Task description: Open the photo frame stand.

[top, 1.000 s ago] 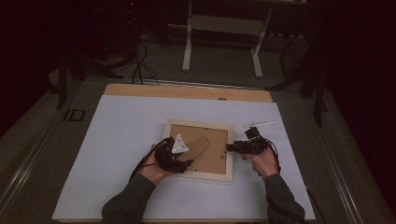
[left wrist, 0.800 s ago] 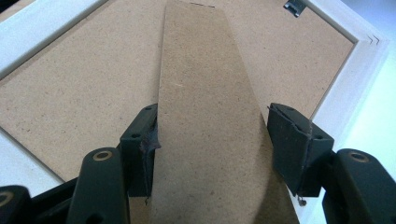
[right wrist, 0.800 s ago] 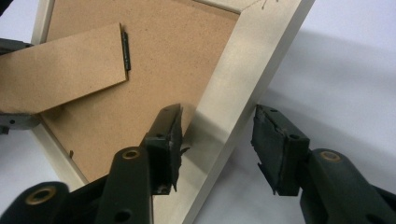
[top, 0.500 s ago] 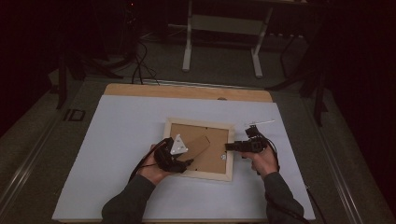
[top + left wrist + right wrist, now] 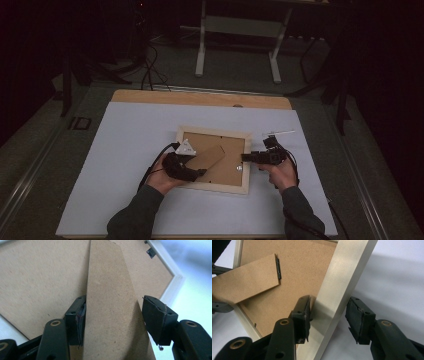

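Room: dim, with a white table [image 5: 125,165] under a high camera and a stand's legs behind it.
Frame [image 5: 214,186]: pale wood, lying face down mid-table, brown backing up.
Stand flap [image 5: 207,157]: hinged cardboard strip on the backing, angled toward the near left.
Change: the frame's right side now sits slightly nearer the right hand than a second ago, and the left gripper has crept inward; the flap looks ready to be handled.
Left gripper [image 5: 112,322]: jaws straddle the flap's wide end, one pad touching its edge, the other just clear.
Right gripper [image 5: 328,320]: jaws apart, straddling the frame's right rail; inner pad touches, outer stands off.
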`<state>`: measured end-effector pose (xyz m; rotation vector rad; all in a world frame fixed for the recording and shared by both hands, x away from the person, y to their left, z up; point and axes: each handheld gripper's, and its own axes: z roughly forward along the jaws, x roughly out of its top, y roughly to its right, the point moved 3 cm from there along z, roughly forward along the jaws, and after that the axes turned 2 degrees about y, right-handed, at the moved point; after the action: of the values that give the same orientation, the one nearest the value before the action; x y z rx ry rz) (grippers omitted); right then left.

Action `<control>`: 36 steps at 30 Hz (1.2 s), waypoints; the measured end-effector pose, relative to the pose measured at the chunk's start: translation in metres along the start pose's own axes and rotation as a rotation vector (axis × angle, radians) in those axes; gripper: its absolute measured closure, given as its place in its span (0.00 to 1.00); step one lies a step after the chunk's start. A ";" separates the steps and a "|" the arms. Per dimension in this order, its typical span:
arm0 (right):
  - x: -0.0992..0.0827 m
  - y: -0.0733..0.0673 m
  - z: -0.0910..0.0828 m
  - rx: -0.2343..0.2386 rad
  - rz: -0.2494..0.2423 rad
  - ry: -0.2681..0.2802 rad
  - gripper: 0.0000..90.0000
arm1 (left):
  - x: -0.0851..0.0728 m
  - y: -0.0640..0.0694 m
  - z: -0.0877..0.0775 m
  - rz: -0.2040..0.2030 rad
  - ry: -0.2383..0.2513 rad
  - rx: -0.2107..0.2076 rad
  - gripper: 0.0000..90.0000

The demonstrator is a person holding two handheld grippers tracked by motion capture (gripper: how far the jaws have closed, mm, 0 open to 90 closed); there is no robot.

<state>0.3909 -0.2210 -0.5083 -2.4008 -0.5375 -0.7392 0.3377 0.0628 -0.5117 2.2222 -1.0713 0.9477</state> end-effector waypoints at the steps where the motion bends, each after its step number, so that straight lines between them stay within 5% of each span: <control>1: 0.000 0.000 0.000 0.000 0.000 0.000 0.61 | 0.000 -0.002 0.000 -0.016 -0.010 -0.009 0.45; 13: 0.000 -0.002 -0.003 -0.006 -0.023 0.005 0.61 | -0.002 -0.012 0.000 -0.156 -0.051 -0.183 0.53; 36: 0.007 -0.012 -0.009 -0.072 -0.087 0.059 0.62 | 0.003 -0.008 0.000 -0.111 -0.057 -0.164 0.67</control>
<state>0.3865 -0.2166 -0.4933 -2.4259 -0.6040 -0.8779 0.3453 0.0663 -0.5106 2.1604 -1.0012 0.7264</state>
